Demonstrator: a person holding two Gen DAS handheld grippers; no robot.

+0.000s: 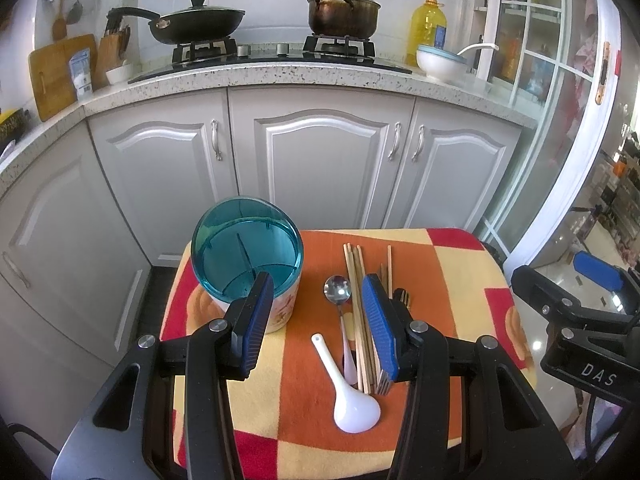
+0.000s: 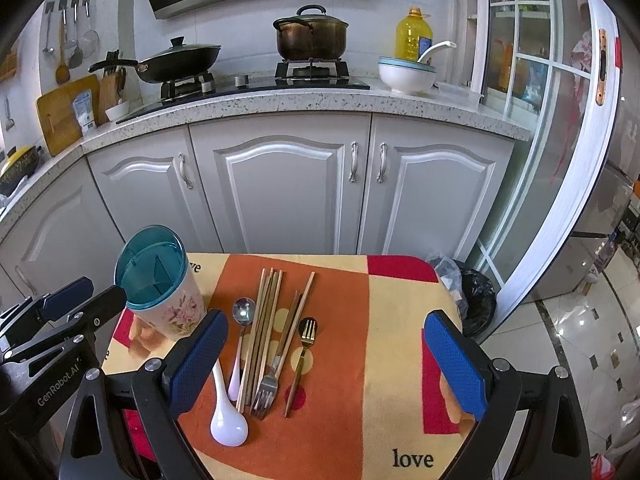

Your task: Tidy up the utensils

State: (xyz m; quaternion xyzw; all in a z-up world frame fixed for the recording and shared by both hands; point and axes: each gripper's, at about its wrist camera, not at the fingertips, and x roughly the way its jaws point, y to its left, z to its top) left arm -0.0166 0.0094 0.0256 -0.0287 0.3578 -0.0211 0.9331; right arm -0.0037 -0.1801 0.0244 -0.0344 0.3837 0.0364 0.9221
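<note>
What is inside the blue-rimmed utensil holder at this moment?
The utensil holder holds no utensils in the part that shows. Its blue insert has dividers that split it into compartments. The near part of its bottom is hidden behind the wall and the left claw.

Left gripper (image 1: pixel 318 326): black frame, ribbed blue pads (image 1: pixel 378 326), silver screws, "GenRobot.AI" lettering on side. Right gripper (image 2: pixel 328 364): same black build, textured blue pads (image 2: pixel 454 364), "DAS" marking.

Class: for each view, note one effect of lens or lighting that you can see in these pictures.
Left wrist view: fisheye bows the countertop edge, corners go black. Right wrist view: the floor tiles glare with reflected light, and the metal spoon bowl shows a bright highlight.
</note>
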